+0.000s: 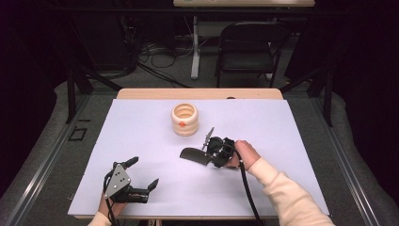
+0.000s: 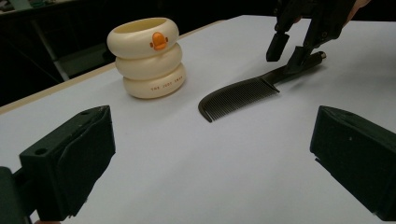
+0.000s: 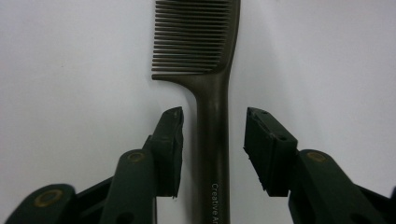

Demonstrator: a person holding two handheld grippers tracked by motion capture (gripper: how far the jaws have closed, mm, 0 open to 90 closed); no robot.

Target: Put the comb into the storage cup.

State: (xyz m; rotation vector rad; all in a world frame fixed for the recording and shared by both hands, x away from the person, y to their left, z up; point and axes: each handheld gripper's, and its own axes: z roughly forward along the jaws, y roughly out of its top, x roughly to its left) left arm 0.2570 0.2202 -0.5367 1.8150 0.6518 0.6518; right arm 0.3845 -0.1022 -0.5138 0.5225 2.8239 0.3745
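Observation:
A dark comb [image 1: 194, 155] lies flat on the white sheet, right of the middle, its teeth [image 3: 196, 37] pointing away from my right gripper. My right gripper [image 1: 208, 151] is down at the comb's handle [image 3: 212, 154]. Its jaws stand on either side of the handle with a thin gap on each side, so the pads do not press on it. In the left gripper view the comb [image 2: 238, 95] lies ahead with the right gripper [image 2: 287, 56] over its handle end. My left gripper [image 1: 143, 172] rests near the front left edge, wide open [image 2: 215, 149] with nothing between its fingers.
A cream holder of three stacked rings with an orange duck mark [image 1: 185, 120] stands upright at the back middle of the sheet [image 1: 141, 122], also ahead and to the left in the left gripper view [image 2: 147, 58]. A black folding chair [image 1: 249, 44] and floor cables sit beyond the table.

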